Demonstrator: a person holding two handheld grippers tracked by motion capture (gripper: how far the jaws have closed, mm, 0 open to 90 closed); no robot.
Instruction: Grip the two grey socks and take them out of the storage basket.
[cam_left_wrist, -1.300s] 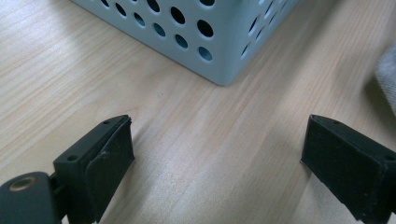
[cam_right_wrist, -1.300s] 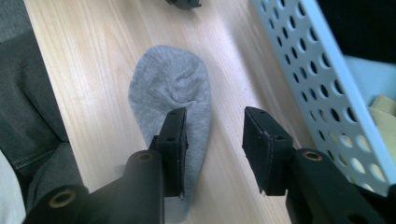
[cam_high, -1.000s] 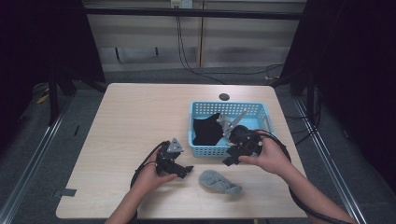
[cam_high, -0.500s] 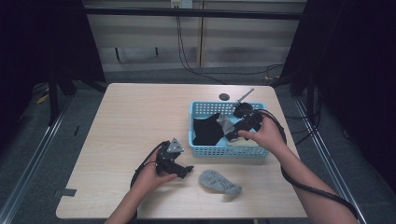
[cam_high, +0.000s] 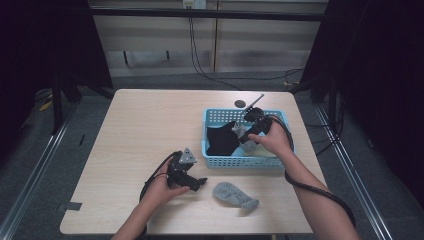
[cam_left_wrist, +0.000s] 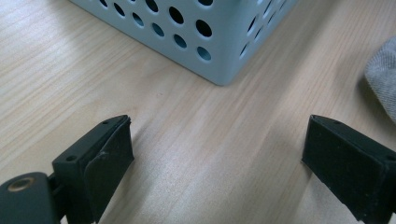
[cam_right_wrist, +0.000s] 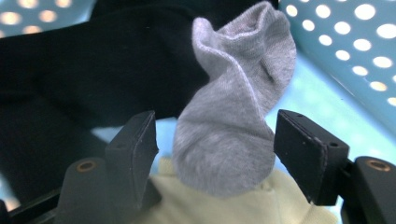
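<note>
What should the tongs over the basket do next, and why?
Probably pinch shut. The right tongs are open, with a grey sock standing between the two jaws but not yet squeezed, above the black cloth in the blue basket. Closing would grip the sock so it can be lifted out, perhaps toward the other grey sock on the table.

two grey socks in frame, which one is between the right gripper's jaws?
The grey sock in the blue basket, standing between the open right gripper jaws. The other grey sock lies on the table by the left gripper.

Bare table lies open left of the basket, whose walls hem in the socks.
</note>
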